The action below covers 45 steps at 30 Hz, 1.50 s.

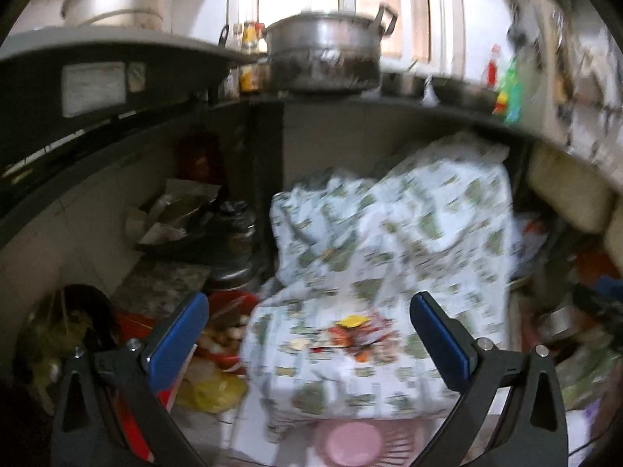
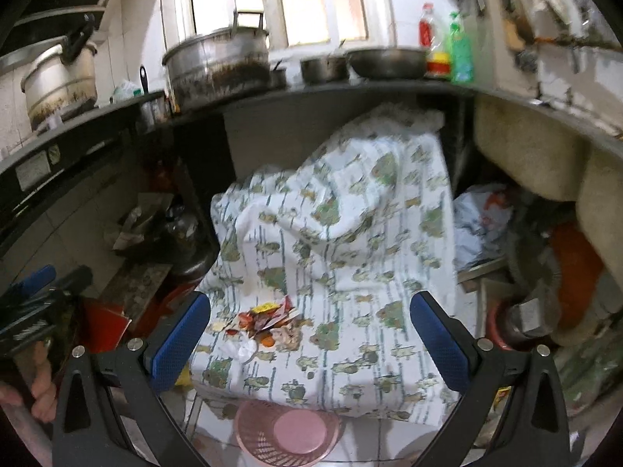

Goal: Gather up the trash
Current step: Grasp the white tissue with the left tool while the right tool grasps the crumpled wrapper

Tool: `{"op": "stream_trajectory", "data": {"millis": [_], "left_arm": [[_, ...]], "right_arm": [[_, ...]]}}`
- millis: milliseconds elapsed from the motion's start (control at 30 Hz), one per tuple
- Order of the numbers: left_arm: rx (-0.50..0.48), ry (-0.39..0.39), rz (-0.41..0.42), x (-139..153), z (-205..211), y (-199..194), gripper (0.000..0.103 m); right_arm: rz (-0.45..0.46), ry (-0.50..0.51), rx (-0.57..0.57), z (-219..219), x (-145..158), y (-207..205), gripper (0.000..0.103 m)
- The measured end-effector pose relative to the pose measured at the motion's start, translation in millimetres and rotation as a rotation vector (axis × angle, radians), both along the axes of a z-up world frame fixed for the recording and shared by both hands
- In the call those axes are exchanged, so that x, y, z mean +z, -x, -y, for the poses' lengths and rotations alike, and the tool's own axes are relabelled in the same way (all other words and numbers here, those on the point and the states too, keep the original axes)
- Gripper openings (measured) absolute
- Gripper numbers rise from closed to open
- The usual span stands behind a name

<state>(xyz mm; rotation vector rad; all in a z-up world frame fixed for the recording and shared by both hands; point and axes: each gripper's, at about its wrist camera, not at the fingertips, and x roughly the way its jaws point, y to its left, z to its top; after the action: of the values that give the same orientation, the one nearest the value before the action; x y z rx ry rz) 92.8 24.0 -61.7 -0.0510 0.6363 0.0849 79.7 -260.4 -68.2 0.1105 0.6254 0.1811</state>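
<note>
A small heap of trash, red and yellow wrappers, scraps and a crumpled white bit, lies on a white cloth with green print draped over something low. In the left wrist view the same trash heap is blurred on the cloth. A pink slotted basket stands on the floor just below the cloth's front edge, also seen as the pink basket. My left gripper and right gripper both hang open above the cloth, nothing between their fingers. The left gripper shows at the right view's left edge, held by a hand.
A dark counter runs behind, carrying a large sooty pot, bowls and bottles. Under it at left sit a dark jar, papers and a red tub with bags. Sacks and clutter crowd the right.
</note>
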Motion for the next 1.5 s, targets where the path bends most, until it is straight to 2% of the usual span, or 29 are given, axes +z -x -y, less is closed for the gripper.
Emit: {"op": "stream_trajectory", "data": {"millis": [67, 100, 200, 300, 333, 500, 567, 667, 733, 800, 933, 1033, 1133, 1300, 1400, 1467, 1500], "left_arm": [[-0.009, -0.022, -0.024, -16.9, -2.8, -16.3, 0.103], [-0.017, -0.024, -0.026, -24.1, -4.8, -23.5, 0.103], [-0.036, 0.006, -0.072, -53.8, -11.1, -44.3, 0.103], [-0.017, -0.001, -0.154, -89.1, -13.5, -62.4, 0.103], [-0.014, 0.006, -0.173, -99.5, -13.2, -68.9, 0.103], [-0.048, 0.121, -0.356, -160.8, -23.4, -103.4, 0.103], [-0.036, 0.139, -0.396, -174.3, -25.3, -114.9, 0.102], [-0.036, 0.179, -0.438, -189.0, -29.1, -133.7, 0.091], [-0.045, 0.221, -0.487, -202.7, -31.7, -144.4, 0.082], [-0.053, 0.212, -0.529, -216.1, -32.4, -153.1, 0.076], [-0.072, 0.203, -0.593, -236.7, -29.3, -159.4, 0.075], [-0.081, 0.253, -0.636, -252.1, -23.4, -163.6, 0.075], [-0.088, 0.317, -0.678, -267.8, -19.4, -167.2, 0.075], [-0.106, 0.349, -0.733, -288.8, -8.0, -171.0, 0.076], [-0.104, 0.346, -0.744, -295.4, -0.6, -171.1, 0.076], [-0.103, 0.333, -0.75, -299.6, 4.1, -172.4, 0.067], [-0.104, 0.327, -0.757, -301.2, 4.1, -173.1, 0.054]], "right_arm": [[-0.053, 0.015, 0.054, -8.9, -22.5, -17.2, 0.103], [-0.073, 0.022, 0.077, -14.3, -24.6, -32.3, 0.102], [-0.152, 0.053, 0.142, -33.0, -65.8, -59.0, 0.092], [-0.243, 0.028, 0.191, -46.9, -108.1, -88.2, 0.088], [-0.27, 0.023, 0.2, -50.1, -120.4, -96.9, 0.084], [-0.442, -0.051, 0.223, -58.0, -190.1, -150.5, 0.075], [-0.526, -0.101, 0.209, -59.6, -218.8, -173.1, 0.071], [-0.608, -0.172, 0.19, -64.3, -251.1, -196.6, 0.069], [-0.65, -0.194, 0.174, -69.5, -267.6, -207.6, 0.063], [-0.684, -0.177, 0.156, -78.3, -284.2, -218.8, 0.061], [-0.706, -0.126, 0.134, -95.3, -302.9, -230.4, 0.059], [-0.695, -0.076, 0.114, -103.2, -310.3, -234.3, 0.058], [-0.697, -0.096, 0.142, -110.3, -313.4, -234.8, 0.039], [-0.63, -0.04, 0.144, -109.2, -297.2, -226.6, 0.033], [-0.615, -0.071, 0.15, -98.2, -283.8, -219.5, 0.033], [-0.608, -0.08, 0.149, -88.1, -276.2, -212.6, 0.033], [-0.605, -0.081, 0.146, -83.8, -273.6, -210.4, 0.033]]}}
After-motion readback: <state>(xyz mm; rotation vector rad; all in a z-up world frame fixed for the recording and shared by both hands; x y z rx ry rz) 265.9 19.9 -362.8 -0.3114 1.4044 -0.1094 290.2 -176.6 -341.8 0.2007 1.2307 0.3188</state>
